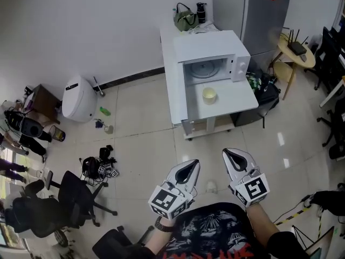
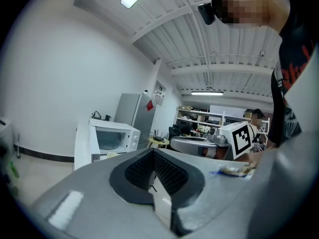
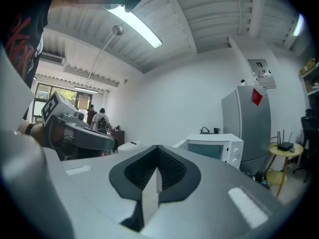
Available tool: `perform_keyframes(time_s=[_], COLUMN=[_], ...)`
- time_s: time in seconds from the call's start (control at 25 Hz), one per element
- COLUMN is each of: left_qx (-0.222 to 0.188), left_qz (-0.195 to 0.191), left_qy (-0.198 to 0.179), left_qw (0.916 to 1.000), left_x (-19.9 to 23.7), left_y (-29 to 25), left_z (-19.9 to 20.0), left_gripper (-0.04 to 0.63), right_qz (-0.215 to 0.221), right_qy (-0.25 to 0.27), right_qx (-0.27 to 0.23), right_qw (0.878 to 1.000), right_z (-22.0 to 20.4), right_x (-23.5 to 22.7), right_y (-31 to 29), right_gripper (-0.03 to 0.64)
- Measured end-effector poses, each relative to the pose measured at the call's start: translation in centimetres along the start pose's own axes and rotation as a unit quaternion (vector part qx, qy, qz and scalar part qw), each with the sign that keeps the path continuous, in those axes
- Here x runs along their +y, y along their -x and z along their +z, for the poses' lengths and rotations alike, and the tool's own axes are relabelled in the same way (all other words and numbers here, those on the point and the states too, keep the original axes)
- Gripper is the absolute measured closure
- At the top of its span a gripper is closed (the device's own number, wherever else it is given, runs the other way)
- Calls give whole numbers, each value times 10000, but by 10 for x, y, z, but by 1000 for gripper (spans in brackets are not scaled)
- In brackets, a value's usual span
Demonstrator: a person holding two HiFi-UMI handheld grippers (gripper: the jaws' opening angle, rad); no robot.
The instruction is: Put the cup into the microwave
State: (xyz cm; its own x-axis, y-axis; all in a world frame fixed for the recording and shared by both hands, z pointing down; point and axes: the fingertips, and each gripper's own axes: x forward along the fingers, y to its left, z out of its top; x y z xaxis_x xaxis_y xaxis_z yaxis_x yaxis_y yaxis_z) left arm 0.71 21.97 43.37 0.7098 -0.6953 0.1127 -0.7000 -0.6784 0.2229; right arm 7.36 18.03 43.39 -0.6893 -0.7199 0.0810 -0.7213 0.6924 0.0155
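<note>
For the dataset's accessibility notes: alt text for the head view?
Seen from above, the left gripper and right gripper are shut and empty over a tiled floor, pointing toward a white table where a pale cup sits before an open microwave.

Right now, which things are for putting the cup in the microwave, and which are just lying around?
For the job:
cup
microwave, door open
white table under both
left gripper and right gripper, both shut and empty

Just lying about:
green bag
black bottle
grey fridge
office chair
</note>
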Motion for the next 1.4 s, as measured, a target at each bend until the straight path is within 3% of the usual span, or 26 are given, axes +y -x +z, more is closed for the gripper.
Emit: perform_keyframes(time_s=[0.36,0.6,0.76,0.92,1.08,1.24,1.4], left_qx=[-10,89,-100,-544,-344,-122,32], left_qz=[246,234,86,30,-126,-172,-47], left_qy=[-204,60,-73,-127,-3,131,259], left_qw=[9995,9997,9999,9984,9993,9997,9996], left_x=[51,126,181,233,260,267,274], left_y=[-74,-106,-128,-133,-162,-191,-216], left_z=[28,33,61,103,106,98,94], left_gripper=[594,594,594,594,594,594,594], right_qz=[104,84,-247,-400,-276,167,364], right_qy=[-251,-106,182,254,294,-81,-293], right_qx=[-30,231,434,582,812,1557,2276], right_qw=[9996,9996,9986,9972,9959,9876,9726], right_z=[12,-2,-12,-1,-9,-67,-136], right_x=[-78,-106,-129,-137,-153,-170,-200], right_y=[-56,-121,-168,-203,-223,-243,-256], right_gripper=[617,617,617,477,339,98,35])
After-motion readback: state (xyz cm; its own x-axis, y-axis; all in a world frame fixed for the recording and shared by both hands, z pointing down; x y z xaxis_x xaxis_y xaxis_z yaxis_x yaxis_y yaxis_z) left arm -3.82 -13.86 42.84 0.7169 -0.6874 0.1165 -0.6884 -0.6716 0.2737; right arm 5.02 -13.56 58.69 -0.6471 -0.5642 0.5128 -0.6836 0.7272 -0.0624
